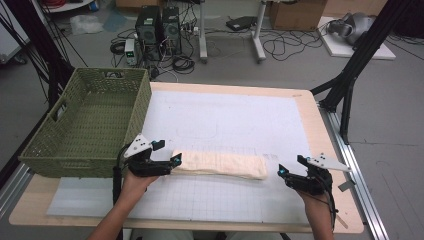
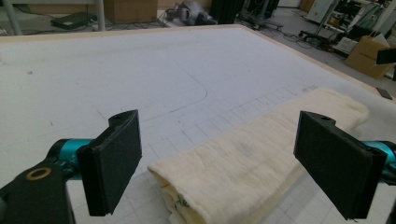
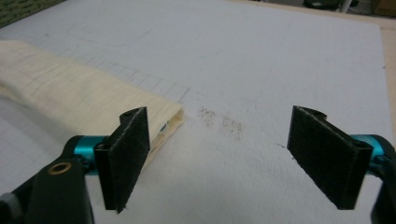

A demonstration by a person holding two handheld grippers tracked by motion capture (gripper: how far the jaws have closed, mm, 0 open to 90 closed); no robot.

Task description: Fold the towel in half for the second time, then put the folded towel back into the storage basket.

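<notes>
Left gripper (image 1: 176,161), held in the person's left hand (image 1: 131,184) at the near left of the table (image 1: 306,107), sits just in front of the green woven basket (image 1: 85,125) and points rightward at the near-left end of the folded cream towel (image 1: 220,165). Its jaws stand wide apart with nothing pressed between them. In the left gripper view (image 2: 217,163) the towel's (image 2: 252,163) folded end lies low in the gap between the two black pads (image 2: 114,161), clear of both, and the cloth runs away from it toward the far right of that view.

That towel lies flat as a long, narrow strip on the white gridded mat (image 1: 225,115), along the near part of the table, its length running left to right between the two grippers. Its layered edges show at both ends.

Right gripper (image 1: 290,170), in the person's right hand (image 1: 317,200) at the near right of the table, sits just beyond the towel's right end and points back toward it. Its jaws too are spread and grip nothing. In the right gripper view (image 3: 219,158) the towel's (image 3: 70,93) right end lies behind the left pad (image 3: 126,156), outside the gap, and bare mat (image 3: 261,56) with a faint brownish smudge (image 3: 222,121) shows between the jaws.
</notes>
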